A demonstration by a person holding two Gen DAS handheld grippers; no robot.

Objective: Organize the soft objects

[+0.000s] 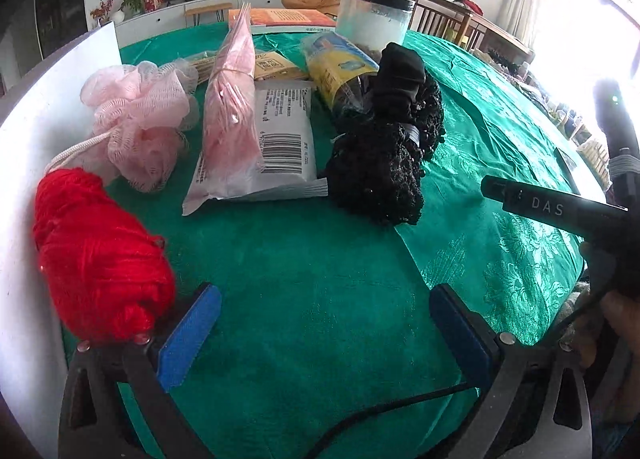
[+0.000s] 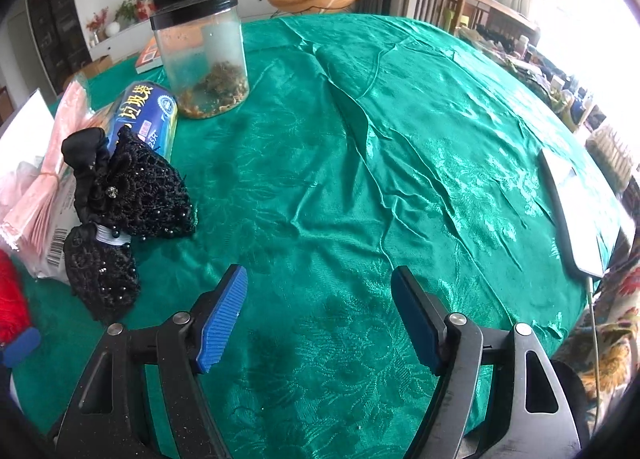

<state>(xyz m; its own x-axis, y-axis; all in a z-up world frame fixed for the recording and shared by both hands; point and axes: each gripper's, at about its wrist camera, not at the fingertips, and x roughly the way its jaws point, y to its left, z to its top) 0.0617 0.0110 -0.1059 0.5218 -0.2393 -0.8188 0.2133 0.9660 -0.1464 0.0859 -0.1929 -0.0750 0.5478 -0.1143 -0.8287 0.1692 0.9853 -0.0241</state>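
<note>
A red yarn ball [image 1: 100,255] lies at the left, just beyond my left gripper's left finger. A pink bath pouf [image 1: 140,119] sits behind it. A pink bundle in a plastic packet [image 1: 236,127] lies in the middle. A black beaded lace hair piece [image 1: 384,159] lies right of it and also shows in the right wrist view [image 2: 120,211]. My left gripper [image 1: 326,323] is open and empty over the green cloth. My right gripper [image 2: 320,323] is open and empty, right of the black hair piece.
A clear jar with a black lid [image 2: 204,55], a blue and yellow bag roll [image 2: 148,115] and an orange book [image 1: 280,19] stand at the back. A white board [image 1: 52,119] lines the left. A laptop [image 2: 580,215] lies at the right edge. Green tablecloth [image 2: 400,139] covers the table.
</note>
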